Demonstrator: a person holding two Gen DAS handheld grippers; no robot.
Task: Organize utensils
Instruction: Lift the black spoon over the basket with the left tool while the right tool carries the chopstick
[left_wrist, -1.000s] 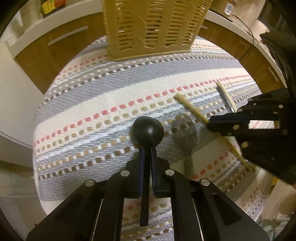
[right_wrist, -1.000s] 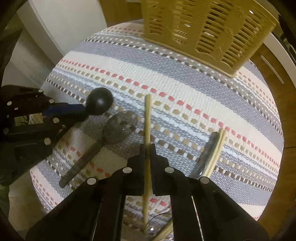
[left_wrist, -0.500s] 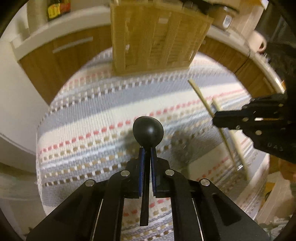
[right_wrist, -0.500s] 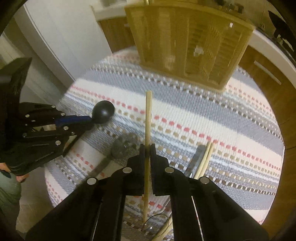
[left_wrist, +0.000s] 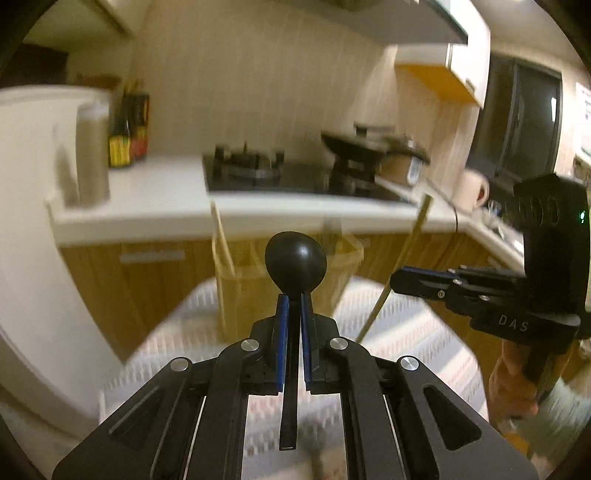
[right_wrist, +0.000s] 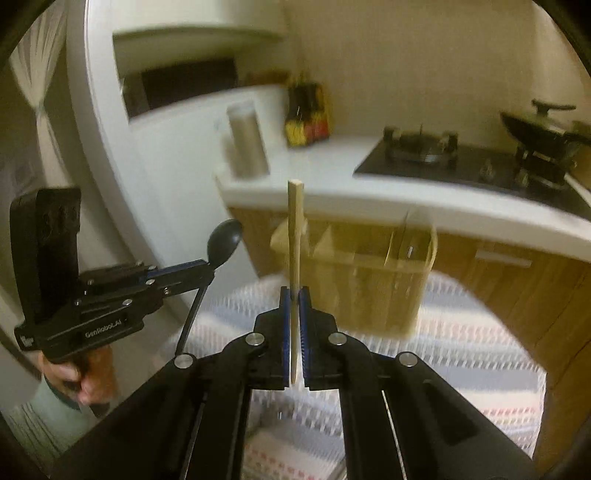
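A black spoon (left_wrist: 295, 260) is clamped upright in the left gripper (left_wrist: 294, 314) and a chopstick (right_wrist: 294, 229) in the right gripper (right_wrist: 294, 306), both best lowered slowly, kept vertical, into the basket (right_wrist: 369, 280) at twelve o'clock.

The left black plastic gripper (left_wrist: 294, 306) has two blue pads (left_wrist: 283, 332) and round silver screws on its arms. The right black plastic gripper (right_wrist: 294, 302) looks the same. White letters mark their sides, and one has a small green light. Bare hands (right_wrist: 86, 380) hold both handles, with pale green sleeves.
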